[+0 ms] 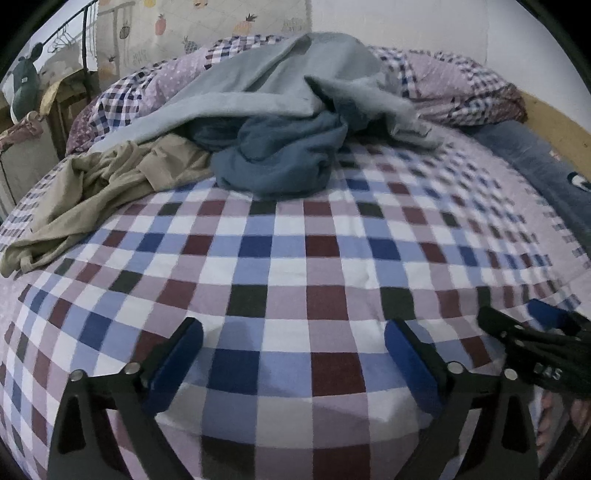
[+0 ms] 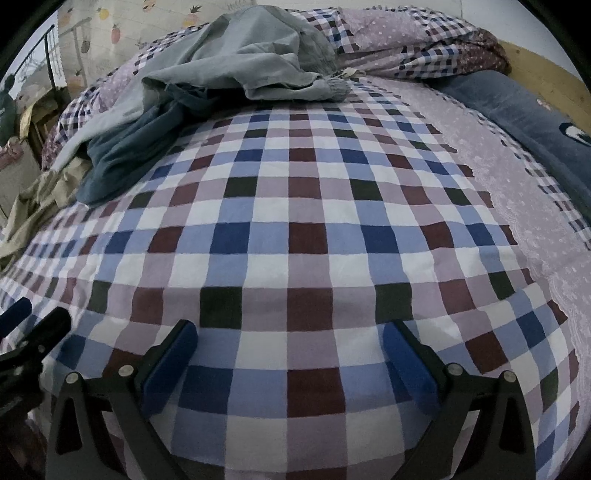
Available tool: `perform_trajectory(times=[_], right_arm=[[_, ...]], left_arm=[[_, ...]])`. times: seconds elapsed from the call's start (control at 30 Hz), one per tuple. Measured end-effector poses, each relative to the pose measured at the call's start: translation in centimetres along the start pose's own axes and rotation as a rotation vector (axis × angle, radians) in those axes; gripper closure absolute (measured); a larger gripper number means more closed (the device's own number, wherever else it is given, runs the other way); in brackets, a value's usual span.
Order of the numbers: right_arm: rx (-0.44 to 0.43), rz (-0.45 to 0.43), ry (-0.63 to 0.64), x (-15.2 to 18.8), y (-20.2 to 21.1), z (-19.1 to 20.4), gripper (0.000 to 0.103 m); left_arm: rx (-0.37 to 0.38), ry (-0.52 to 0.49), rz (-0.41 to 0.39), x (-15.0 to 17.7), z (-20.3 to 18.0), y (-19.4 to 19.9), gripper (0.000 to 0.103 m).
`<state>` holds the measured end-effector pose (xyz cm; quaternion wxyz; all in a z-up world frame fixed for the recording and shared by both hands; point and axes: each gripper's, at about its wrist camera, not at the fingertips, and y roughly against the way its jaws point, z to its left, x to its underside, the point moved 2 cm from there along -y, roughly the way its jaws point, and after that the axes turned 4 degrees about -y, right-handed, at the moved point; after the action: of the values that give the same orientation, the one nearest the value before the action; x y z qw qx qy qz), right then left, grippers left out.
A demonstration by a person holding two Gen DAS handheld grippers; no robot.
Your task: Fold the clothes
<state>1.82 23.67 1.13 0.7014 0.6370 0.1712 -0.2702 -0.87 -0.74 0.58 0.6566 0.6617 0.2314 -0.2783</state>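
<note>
A heap of clothes lies at the far side of the checked bed sheet [image 1: 288, 273]: a pale grey-blue garment [image 1: 280, 81] on top, a dark blue garment [image 1: 280, 158] crumpled under it, and a beige garment [image 1: 99, 184] spread to the left. The same pale garment [image 2: 251, 62], dark blue garment [image 2: 122, 151] and beige garment [image 2: 33, 206] show in the right wrist view. My left gripper [image 1: 293, 334] is open over bare sheet, well short of the heap. My right gripper [image 2: 290, 334] is open too, with only checked sheet [image 2: 295, 229] between its fingers.
A folded checked quilt [image 1: 454, 85] lies behind the heap. A dark blue pillow [image 2: 532, 114] rests along the right by a wooden board [image 2: 543, 66]. A metal clothes rack [image 1: 85, 33] stands at the far left. The right gripper [image 1: 532, 328] shows beside the left one.
</note>
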Motion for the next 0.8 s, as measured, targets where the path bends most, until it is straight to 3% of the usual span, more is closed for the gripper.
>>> perform_trajectory(times=[0.23, 0.43, 0.6, 0.8], right_arm=[[-0.264, 0.025, -0.251, -2.8, 0.9, -3.2, 0.000], [-0.441, -0.032, -0.421, -6.0, 2.4, -5.2, 0.000], [-0.482, -0.048, -0.458, -8.9, 1.7, -5.6, 0.000], [-0.478, -0.067, -0.510, -12.7, -1.7, -6.0, 0.000]], left_arm=[[0.057, 0.066, -0.131, -3.4, 3.2, 5.9, 0.004], [0.095, 0.146, -0.184, -5.8, 6.9, 8.3, 0.004], [0.168, 0.257, -0.164, -6.4, 9.2, 8.0, 0.004], [0.190, 0.256, -0.143, -6.6, 9.2, 6.6, 0.004]])
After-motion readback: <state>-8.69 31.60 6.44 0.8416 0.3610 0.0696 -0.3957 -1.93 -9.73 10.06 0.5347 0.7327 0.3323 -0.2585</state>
